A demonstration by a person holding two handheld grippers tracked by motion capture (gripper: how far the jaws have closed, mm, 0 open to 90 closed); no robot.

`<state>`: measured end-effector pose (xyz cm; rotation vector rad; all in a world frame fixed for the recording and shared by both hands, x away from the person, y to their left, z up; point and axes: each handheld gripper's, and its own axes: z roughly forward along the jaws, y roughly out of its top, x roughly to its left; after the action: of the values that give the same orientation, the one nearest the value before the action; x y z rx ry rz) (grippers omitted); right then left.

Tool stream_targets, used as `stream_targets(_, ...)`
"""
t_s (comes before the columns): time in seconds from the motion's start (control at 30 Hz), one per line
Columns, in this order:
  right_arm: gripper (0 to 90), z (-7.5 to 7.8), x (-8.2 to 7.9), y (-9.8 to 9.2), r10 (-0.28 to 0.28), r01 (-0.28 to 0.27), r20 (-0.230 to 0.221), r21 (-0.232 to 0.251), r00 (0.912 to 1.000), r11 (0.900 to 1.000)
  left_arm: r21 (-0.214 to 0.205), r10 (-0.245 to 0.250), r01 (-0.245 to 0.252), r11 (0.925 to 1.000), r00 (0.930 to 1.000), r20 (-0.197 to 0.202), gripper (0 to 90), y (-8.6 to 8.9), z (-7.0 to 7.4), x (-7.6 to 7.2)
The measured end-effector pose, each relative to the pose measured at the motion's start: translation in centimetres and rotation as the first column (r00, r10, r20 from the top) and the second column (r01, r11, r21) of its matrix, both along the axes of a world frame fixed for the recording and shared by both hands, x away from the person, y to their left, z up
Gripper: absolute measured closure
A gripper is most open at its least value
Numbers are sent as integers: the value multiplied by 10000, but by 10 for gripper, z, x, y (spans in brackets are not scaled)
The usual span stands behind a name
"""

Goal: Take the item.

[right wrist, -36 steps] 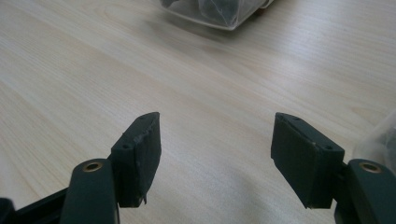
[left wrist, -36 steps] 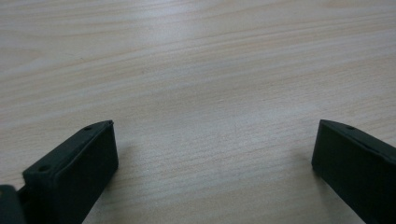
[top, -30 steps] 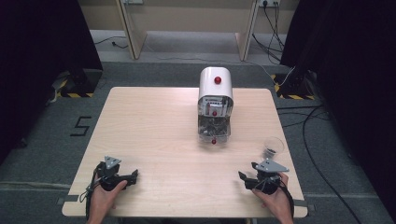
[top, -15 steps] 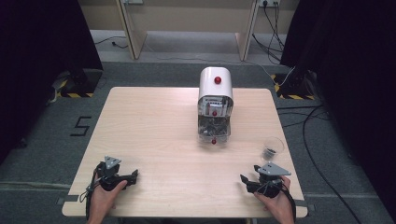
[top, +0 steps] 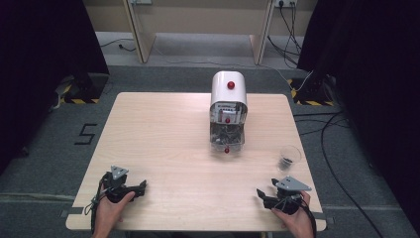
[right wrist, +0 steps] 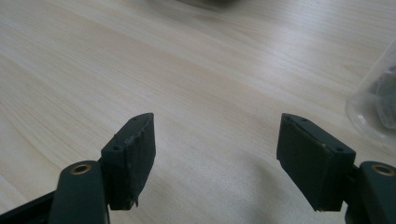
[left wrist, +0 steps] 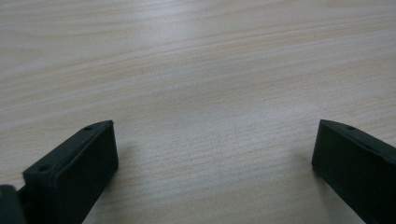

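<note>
A white dispenser machine with a red knob on top and a clear bin of dark pieces at its front stands on the wooden table, right of centre. A clear cup holding some dark pieces sits near the right edge; its rim shows in the right gripper view as the cup. My left gripper rests open near the front left corner, jaws wide apart over bare wood. My right gripper is open near the front right, just in front of the cup, nothing between its jaws.
Dark curtains flank the table on both sides. Cables run over the grey floor at the right. A number 5 is marked on the floor at the left. Wooden desk legs stand behind.
My right gripper has drawn back a little toward the table's front edge, away from the cup. The left gripper has stayed put.
</note>
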<state>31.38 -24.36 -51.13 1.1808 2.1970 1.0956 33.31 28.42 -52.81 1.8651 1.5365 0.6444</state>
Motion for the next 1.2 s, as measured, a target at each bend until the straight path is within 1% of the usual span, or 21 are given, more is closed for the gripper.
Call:
stream_targets(0.2, 277, -2, -4, -3, -109, 109, -27, -53, 9999, 9999, 1, -1, 1, 10000, 10000, 1, 0, 0, 0, 0)
stream_targets(0.4, 263, -3, -8, -4, -78, 78, 4, -177, 10000, 9998, 1, 2, -2, 10000, 10000, 3, 0, 0, 0, 0)
stream_targets(0.53, 250, -5, -10, -6, -49, 47, -126, -165, 9999, 9999, 2, 0, 0, 10000, 10000, 2, 0, 0, 0, 0)
stream_targets(0.7, 245, -5, -14, -8, 51, -51, -32, -160, 10000, 9999, 2, 1, -1, 10000, 10000, 4, 0, 0, 0, 0)
stream_targets(0.87, 243, -5, -14, -13, -71, 71, 28, -248, 10000, 9997, 1, 1, -1, 10000, 10000, 2, 0, 0, 0, 0)
stream_targets(0.97, 243, -5, -15, -16, -113, 113, -2, -328, 9999, 9994, -3, -2, 2, 10000, 10000, 0, 0, 0, 0, 0)
stream_targets(1.1, 243, -6, -17, -19, -230, 220, -195, -484, 9995, 9986, 0, 1, -1, 10000, 10000, 4, 0, 0, 0, 0)
stream_targets(1.2, 241, -7, -19, -21, -248, 233, -255, -572, 9994, 9981, -1, 2, -2, 10000, 10000, 3, 0, 0, 0, 0)
